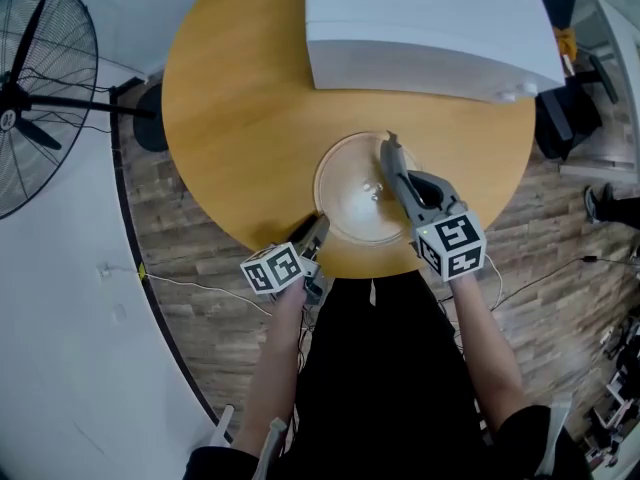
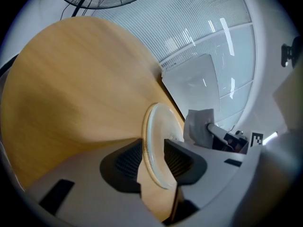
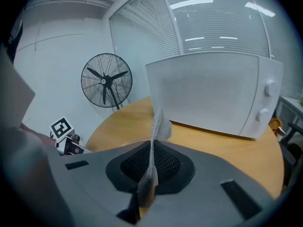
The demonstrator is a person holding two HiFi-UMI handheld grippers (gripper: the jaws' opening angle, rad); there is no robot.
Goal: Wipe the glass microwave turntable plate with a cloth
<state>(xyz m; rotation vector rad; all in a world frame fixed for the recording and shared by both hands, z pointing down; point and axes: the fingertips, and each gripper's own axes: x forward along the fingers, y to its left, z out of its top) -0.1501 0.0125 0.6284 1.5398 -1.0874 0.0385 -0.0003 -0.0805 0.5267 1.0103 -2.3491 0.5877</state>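
Observation:
The glass turntable plate (image 1: 355,203) lies flat on the round wooden table (image 1: 240,118) near its front edge. My left gripper (image 1: 318,228) is at the plate's near left rim. In the left gripper view its jaws stand on either side of the plate's rim (image 2: 158,126), with a gap to the right pad, so the left gripper (image 2: 154,152) is open. My right gripper (image 1: 388,150) reaches over the plate's right side and is shut on a thin grey cloth (image 3: 158,126), which stands up edge-on between its jaws. That cloth (image 2: 200,124) also shows beyond the plate in the left gripper view.
A white microwave (image 1: 420,28) stands at the back of the table, just behind the plate. A standing fan (image 1: 30,98) is on the floor to the left. Cables run over the wooden floor, and the person stands against the table's front edge.

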